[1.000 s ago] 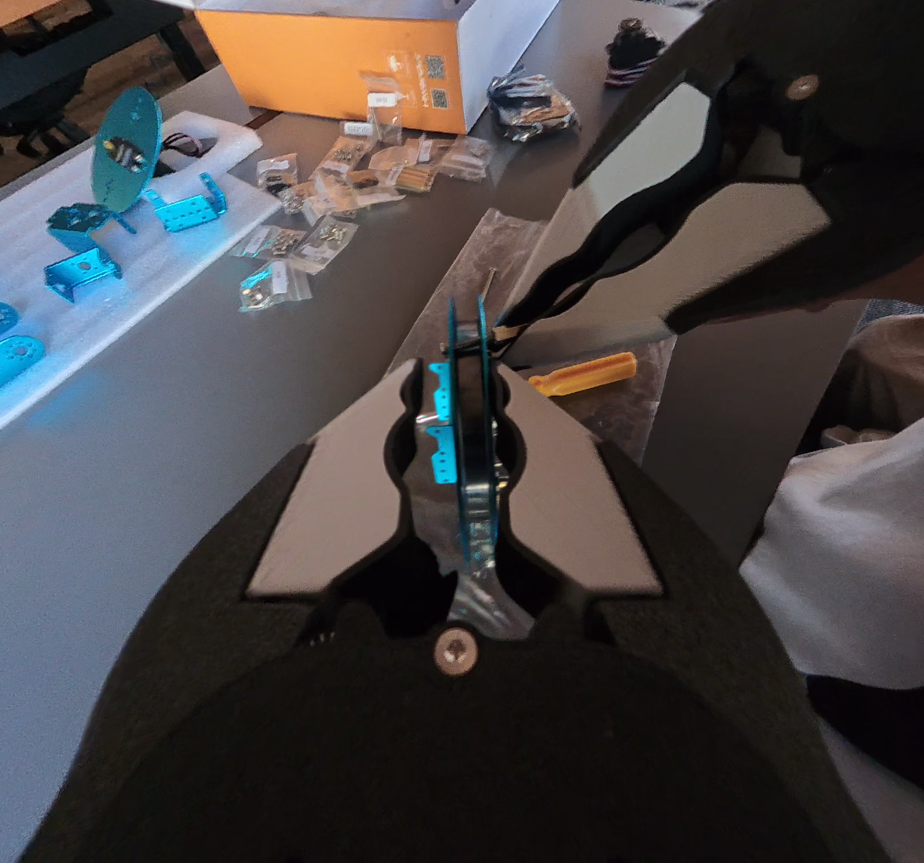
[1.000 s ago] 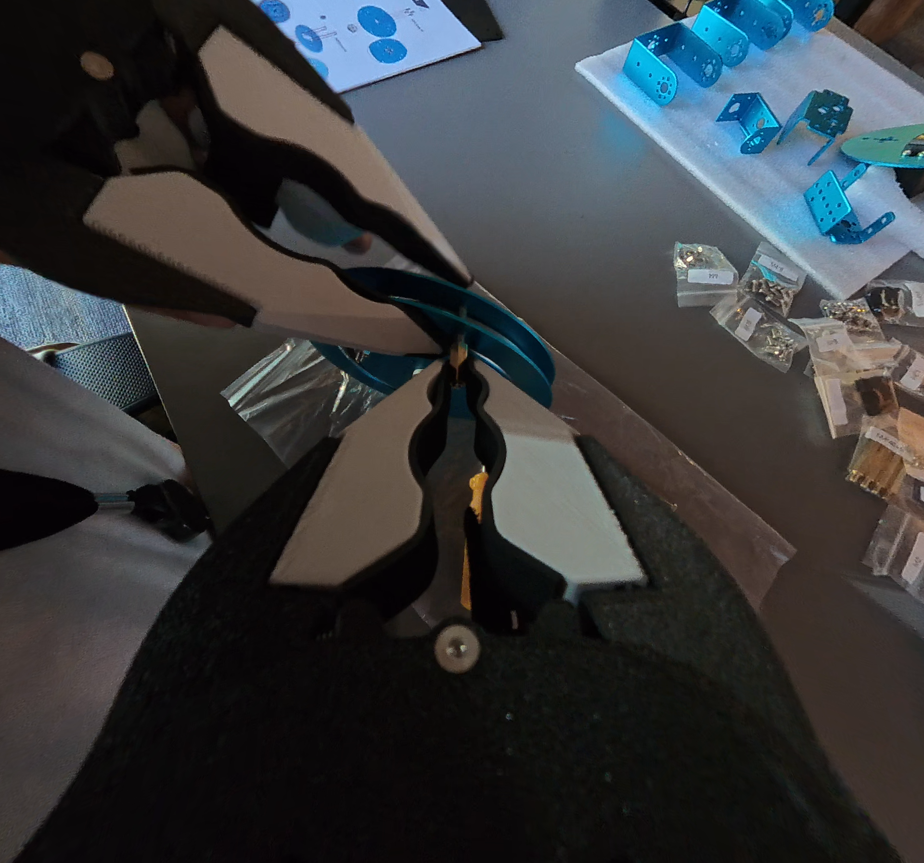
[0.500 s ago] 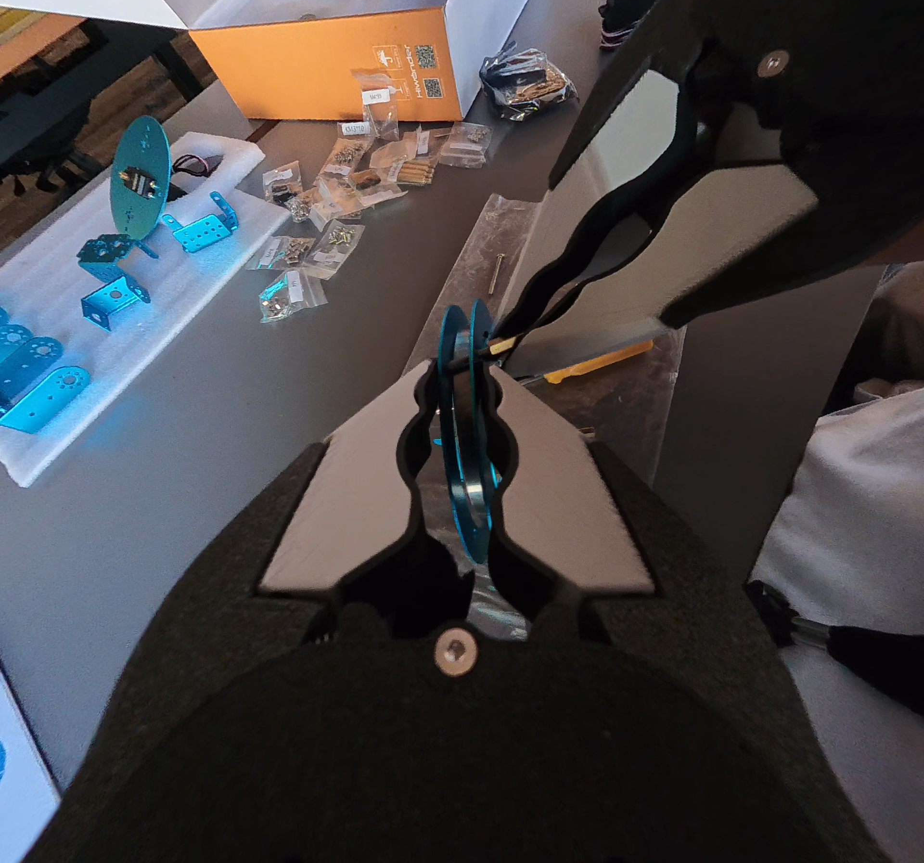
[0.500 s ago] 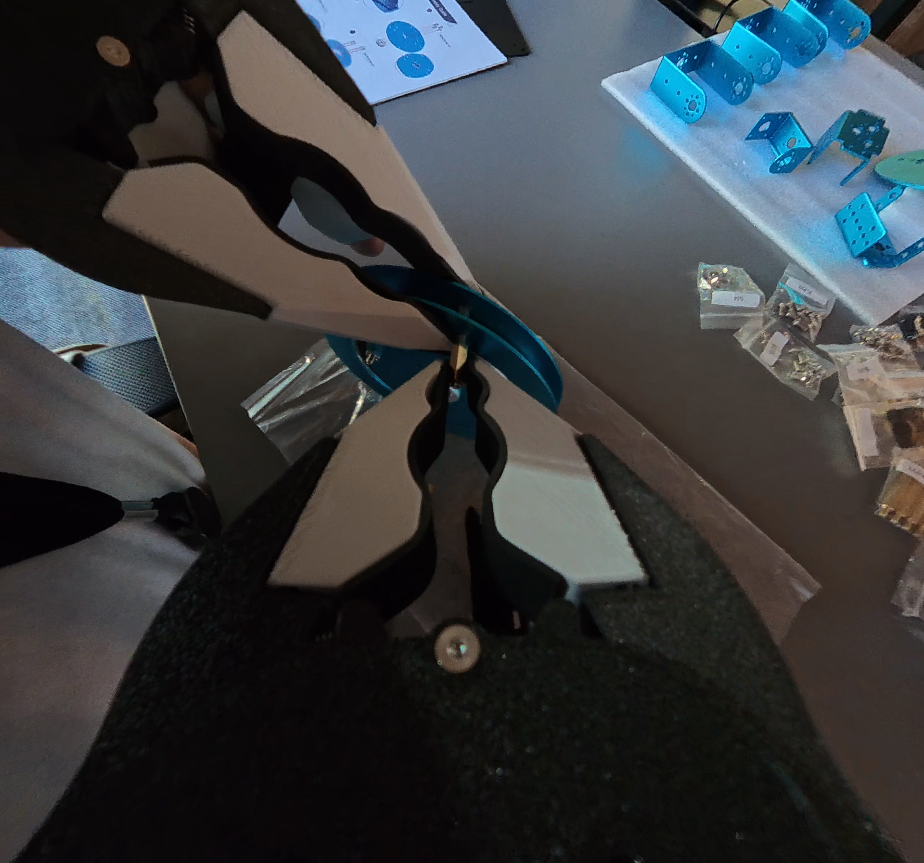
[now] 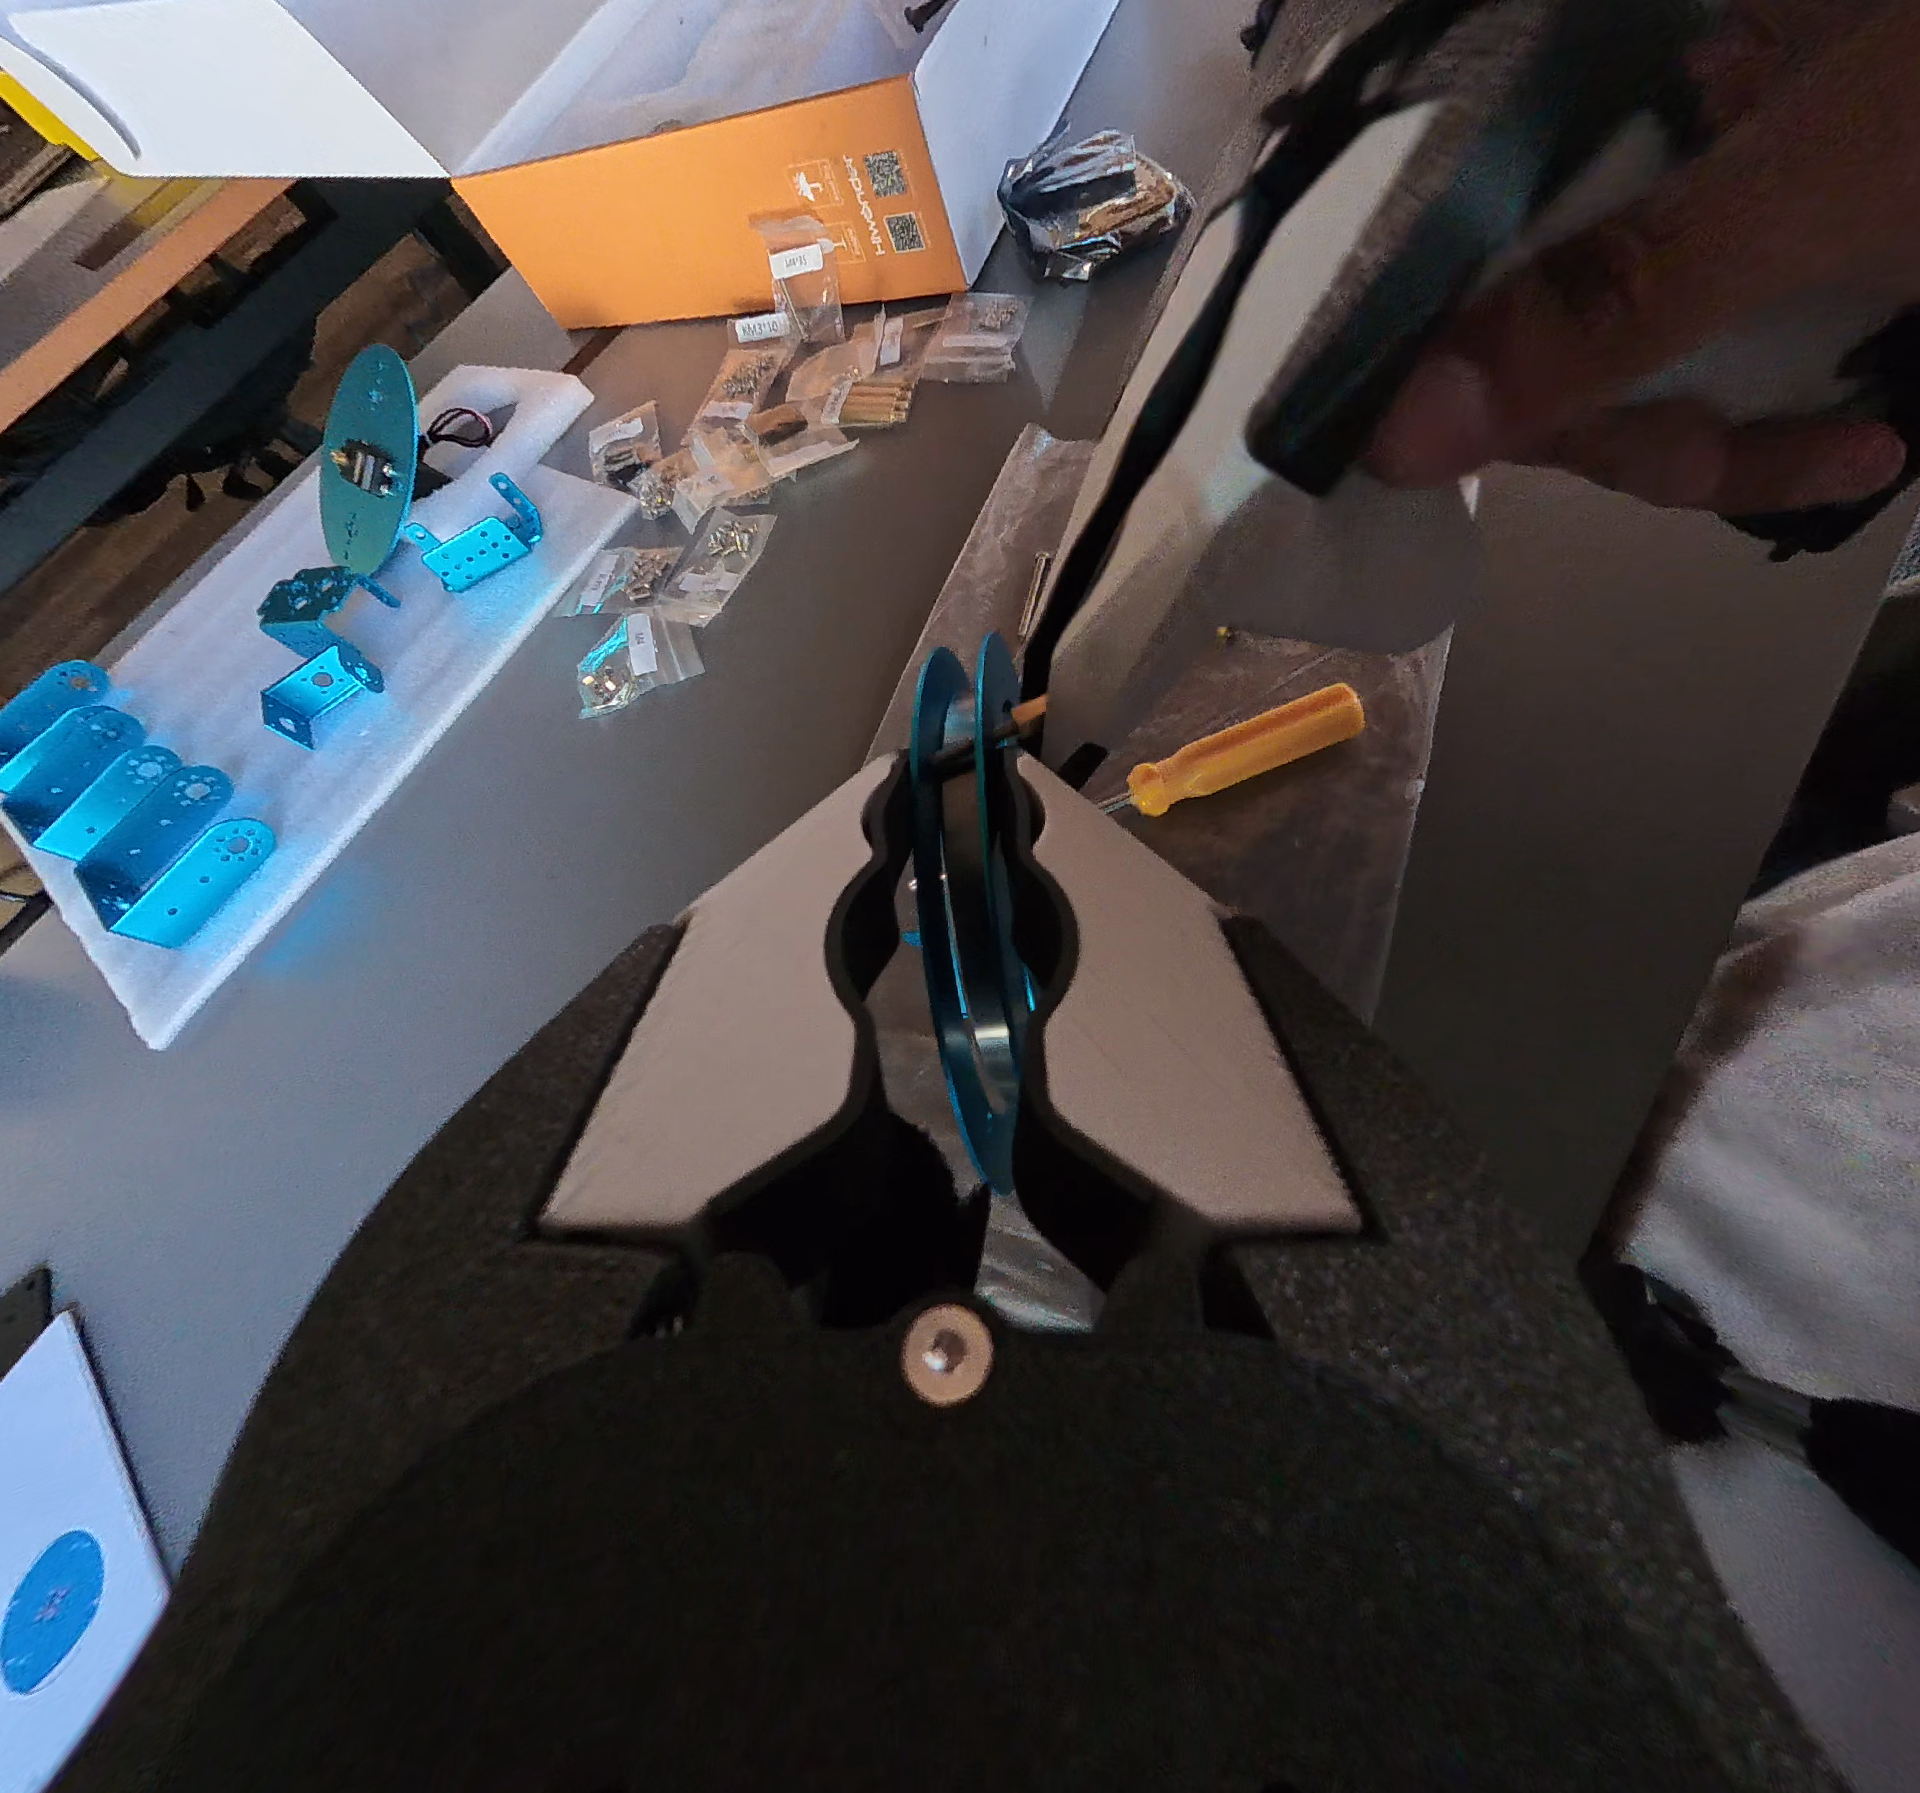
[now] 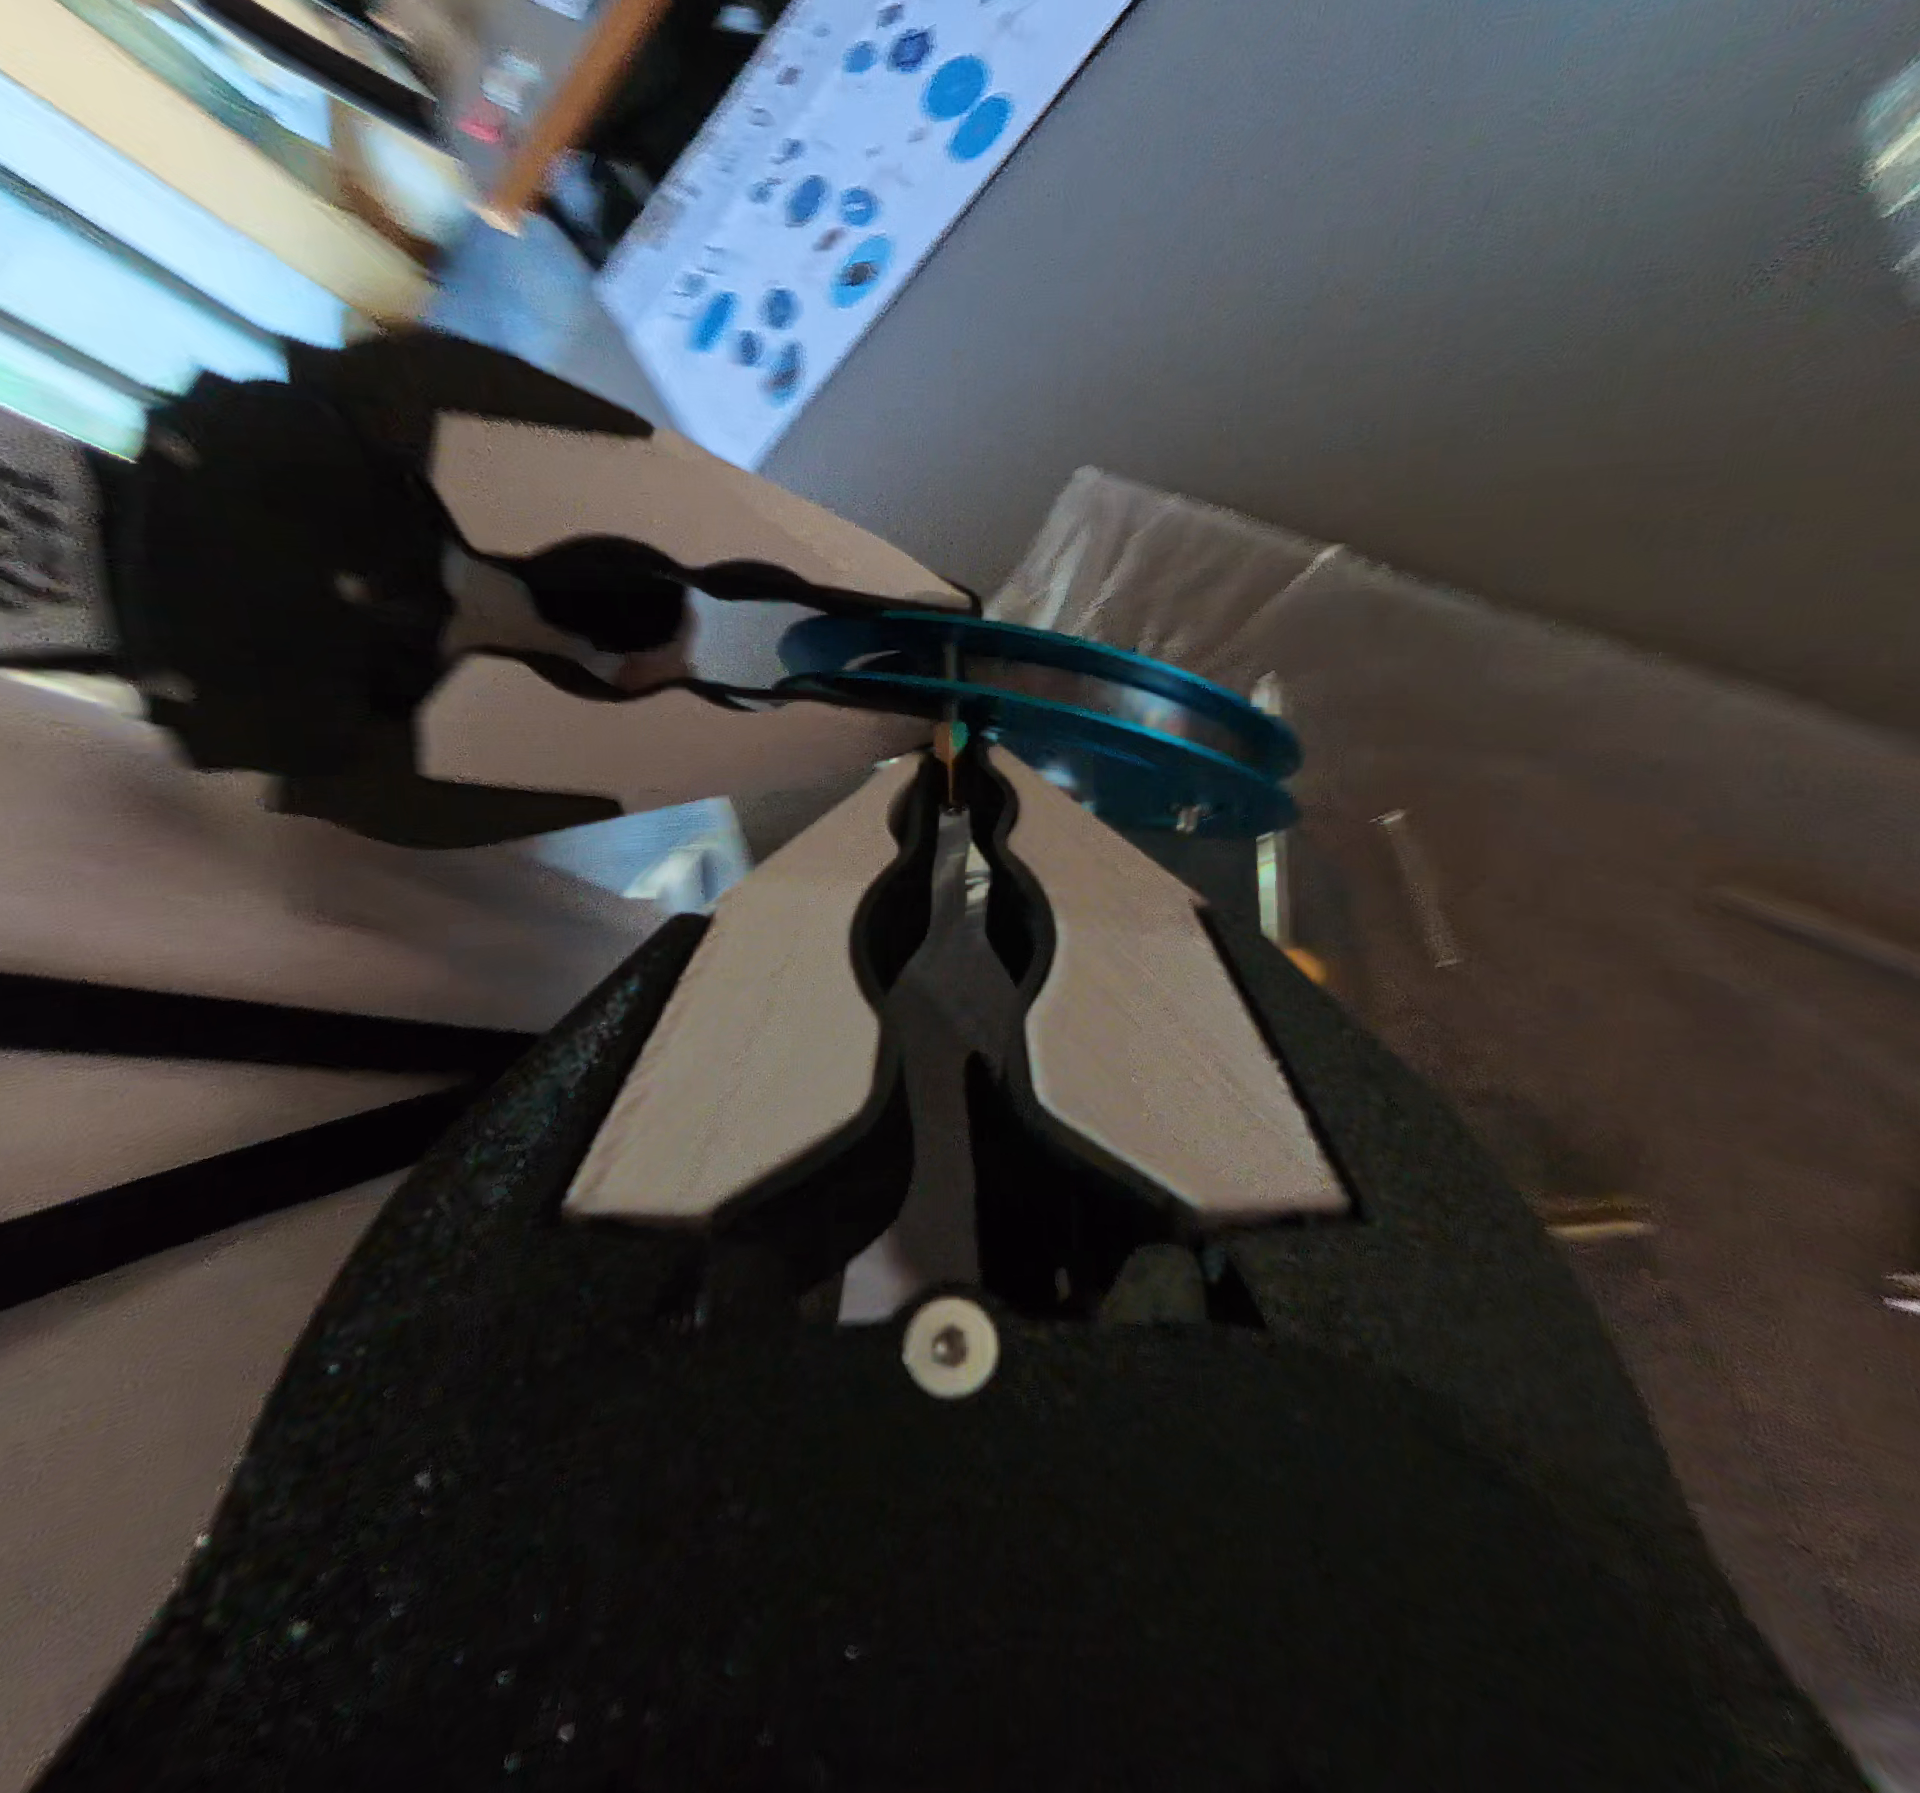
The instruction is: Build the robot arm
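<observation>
The grey table [image 5: 436,1068] carries an orange-and-white box [image 5: 727,185] at the far side, a white foam sheet [image 5: 343,767] with blue brackets [image 5: 135,808] to the left, small bags of hardware [image 5: 717,496] between them, and an orange-handled screwdriver [image 5: 1236,746] on clear plastic film [image 5: 1278,808] to the right. The left tool [image 5: 961,777] is pressed on a pair of blue discs [image 5: 971,912], edge-on, standing upright above the film. The right tool [image 6: 951,777] pinches a brass standoff [image 6: 951,756] that touches the discs' right face, its long axis square to them. Open room lies left.
</observation>
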